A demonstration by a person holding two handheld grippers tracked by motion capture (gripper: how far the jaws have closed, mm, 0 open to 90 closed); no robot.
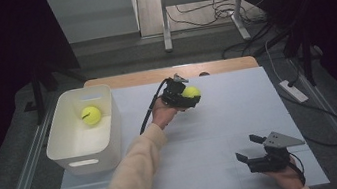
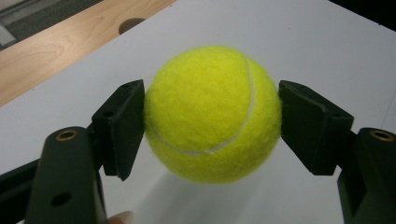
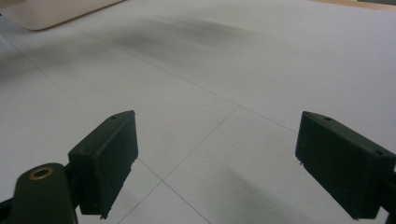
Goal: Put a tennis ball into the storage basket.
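- Tennis ball (image 2: 212, 114) sitting squarely between the two black jaws of the left gripper (image 1: 182, 94), one pad pressing on each side of it; the gripper is clamping the ball.
- In the left gripper view the ball is hanging clear of the white table (image 1: 220, 117), with a soft shadow lying under it.
- In the high view the left gripper and ball are hovering over the far middle part of the table, near the wooden far edge (image 1: 143, 77).
- Second tennis ball (image 1: 91, 115) is lying inside the white bin (image 1: 85, 160), which is standing at the table's left edge, well apart from the held ball.
- Right gripper (image 1: 249, 153) is resting near the near right corner, jaws standing wide apart with bare table between them.
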